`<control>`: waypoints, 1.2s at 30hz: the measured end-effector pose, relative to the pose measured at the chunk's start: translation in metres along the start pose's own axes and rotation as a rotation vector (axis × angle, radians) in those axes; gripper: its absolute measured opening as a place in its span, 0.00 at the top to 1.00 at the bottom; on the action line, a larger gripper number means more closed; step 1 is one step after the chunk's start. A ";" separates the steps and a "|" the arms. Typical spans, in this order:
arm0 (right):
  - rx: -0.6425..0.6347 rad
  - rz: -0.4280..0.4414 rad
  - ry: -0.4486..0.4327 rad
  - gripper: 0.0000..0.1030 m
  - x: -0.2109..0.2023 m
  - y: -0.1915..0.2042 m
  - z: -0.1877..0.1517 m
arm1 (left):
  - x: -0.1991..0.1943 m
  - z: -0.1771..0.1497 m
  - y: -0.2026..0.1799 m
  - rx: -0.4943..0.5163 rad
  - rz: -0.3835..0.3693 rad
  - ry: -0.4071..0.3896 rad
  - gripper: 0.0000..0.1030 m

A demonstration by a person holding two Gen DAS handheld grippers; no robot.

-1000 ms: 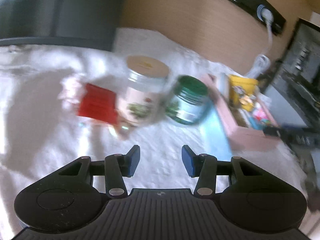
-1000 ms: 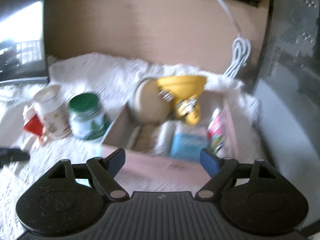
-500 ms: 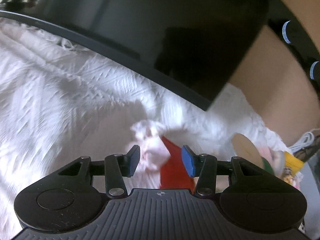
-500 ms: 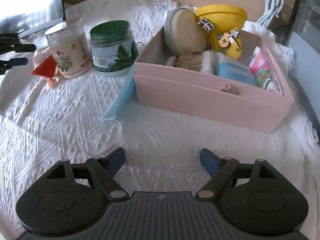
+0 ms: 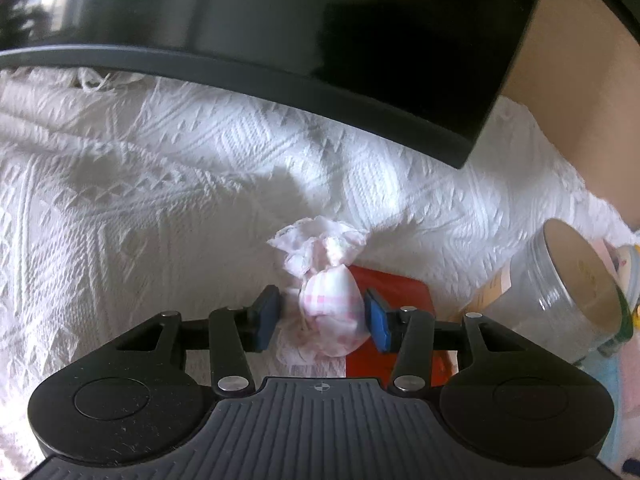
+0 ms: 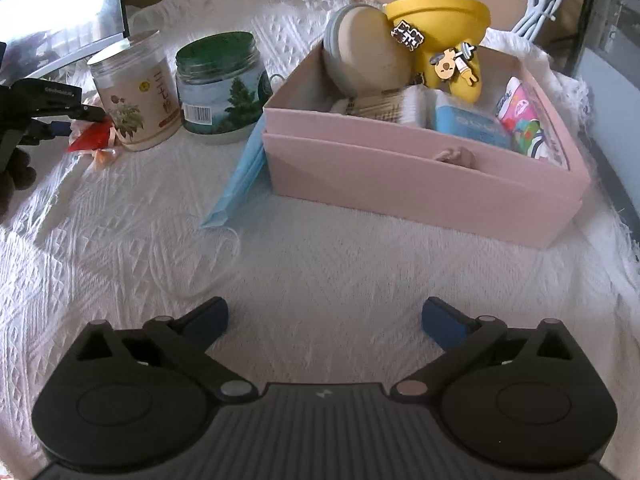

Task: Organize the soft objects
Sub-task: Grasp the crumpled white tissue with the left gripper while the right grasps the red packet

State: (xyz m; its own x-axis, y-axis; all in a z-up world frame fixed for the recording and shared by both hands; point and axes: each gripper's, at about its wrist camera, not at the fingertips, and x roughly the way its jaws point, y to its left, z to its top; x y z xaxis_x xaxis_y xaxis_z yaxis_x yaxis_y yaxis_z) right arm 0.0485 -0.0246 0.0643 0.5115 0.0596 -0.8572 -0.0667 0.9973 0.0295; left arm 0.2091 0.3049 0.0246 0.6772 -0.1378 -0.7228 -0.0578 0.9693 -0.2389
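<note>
A small pink-and-white cloth pouch [image 5: 330, 312] with a gathered frilly top lies on the white bedspread, partly on a red packet [image 5: 394, 308]. My left gripper [image 5: 322, 320] is open with its blue pads on either side of the pouch; the right pad touches it, the left pad stands apart. In the right wrist view my left gripper [image 6: 60, 120] shows at the far left by the red packet [image 6: 90, 138]. My right gripper [image 6: 324, 318] is open and empty over bare bedspread, in front of the pink box [image 6: 420, 176].
A cream-lidded jar [image 6: 134, 90] and a green-lidded jar [image 6: 220, 86] stand left of the box. A blue face mask [image 6: 240, 178] leans on the box's left side. The box holds a yellow shoe, a beige round item and packets. A dark monitor [image 5: 280, 32] overhangs the bedspread.
My left gripper has dropped lower and closer, so the pouch now sits between its pads. My right gripper has hardly moved.
</note>
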 end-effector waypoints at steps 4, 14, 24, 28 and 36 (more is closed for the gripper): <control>-0.007 -0.001 0.005 0.00 0.000 0.002 0.001 | -0.001 -0.002 0.000 -0.019 0.039 -0.011 0.77; -0.101 -0.027 -0.056 0.10 -0.013 0.009 0.011 | -0.041 -0.036 0.018 -0.135 -0.083 -0.054 0.88; -0.335 0.034 -0.272 0.10 -0.043 0.080 0.050 | -0.122 -0.053 0.066 -0.253 -0.018 -0.202 0.89; -0.515 0.070 -0.335 0.17 -0.035 0.143 0.055 | -0.143 -0.058 0.091 -0.287 0.018 -0.236 0.89; -0.987 -0.067 -0.413 0.48 0.032 0.266 0.038 | -0.160 -0.081 0.117 -0.352 0.009 -0.246 0.88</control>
State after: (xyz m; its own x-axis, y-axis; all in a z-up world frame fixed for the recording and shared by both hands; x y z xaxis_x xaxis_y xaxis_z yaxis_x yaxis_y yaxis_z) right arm 0.0799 0.2443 0.0645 0.7776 0.2003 -0.5960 -0.5965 0.5349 -0.5984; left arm 0.0343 0.4237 0.0595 0.8279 -0.0352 -0.5598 -0.2825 0.8361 -0.4703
